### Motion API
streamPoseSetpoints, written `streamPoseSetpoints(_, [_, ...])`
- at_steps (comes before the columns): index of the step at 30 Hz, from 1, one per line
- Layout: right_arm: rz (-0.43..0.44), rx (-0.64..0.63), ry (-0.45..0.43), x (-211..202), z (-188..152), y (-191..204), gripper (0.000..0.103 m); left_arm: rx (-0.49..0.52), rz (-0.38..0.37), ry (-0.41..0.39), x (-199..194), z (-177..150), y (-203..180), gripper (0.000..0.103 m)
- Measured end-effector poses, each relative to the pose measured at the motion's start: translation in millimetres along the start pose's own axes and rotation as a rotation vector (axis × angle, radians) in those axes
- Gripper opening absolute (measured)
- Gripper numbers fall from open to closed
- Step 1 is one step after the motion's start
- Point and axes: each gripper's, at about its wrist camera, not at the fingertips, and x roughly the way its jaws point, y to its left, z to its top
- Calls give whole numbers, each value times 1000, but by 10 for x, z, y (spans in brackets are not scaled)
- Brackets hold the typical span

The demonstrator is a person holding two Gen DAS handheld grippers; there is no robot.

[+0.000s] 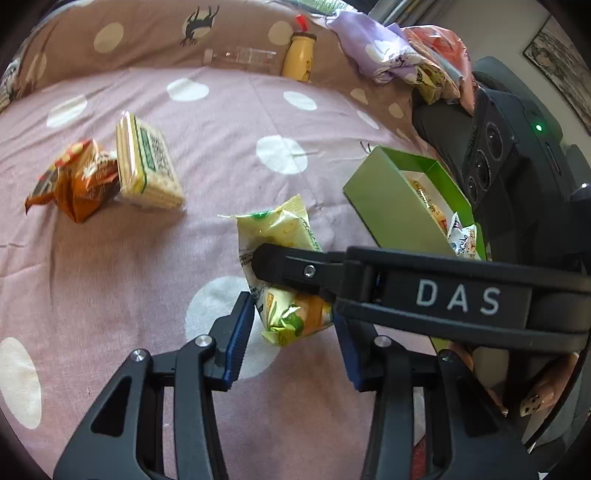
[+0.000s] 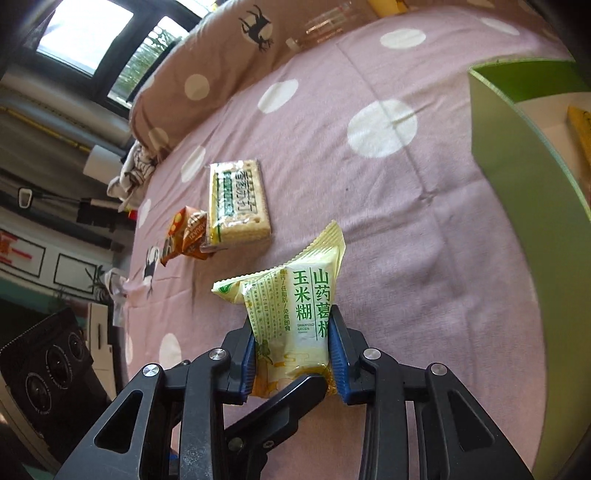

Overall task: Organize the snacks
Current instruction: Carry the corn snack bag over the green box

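Right tongs (image 2: 293,354) grip a yellow snack packet (image 2: 295,314) — bound for the green box (image 2: 524,184) — while the left tongs (image 1: 291,332), narrowly parted, hold nothing.

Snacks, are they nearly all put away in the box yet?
Partly. At least two packets already lie in the green box. The right tool grips the yellow packet. The brown packet and the cracker pack lie on the bedspread, not yet boxed.

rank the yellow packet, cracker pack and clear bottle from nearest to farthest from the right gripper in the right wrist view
1. yellow packet, clamped between the fingers
2. cracker pack, left of centre on the bedspread
3. clear bottle, far top by the pillow
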Motion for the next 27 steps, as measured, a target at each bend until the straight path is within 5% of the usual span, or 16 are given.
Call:
streamPoseSetpoints(14, [75,18,-211,-822,150,-234,36,147,23,-139,-131,286,-732,43])
streamPoseSetpoints(27, [2,230,-345,-1278,234,-987,36,264,-86,-82,364,587,-1405,42])
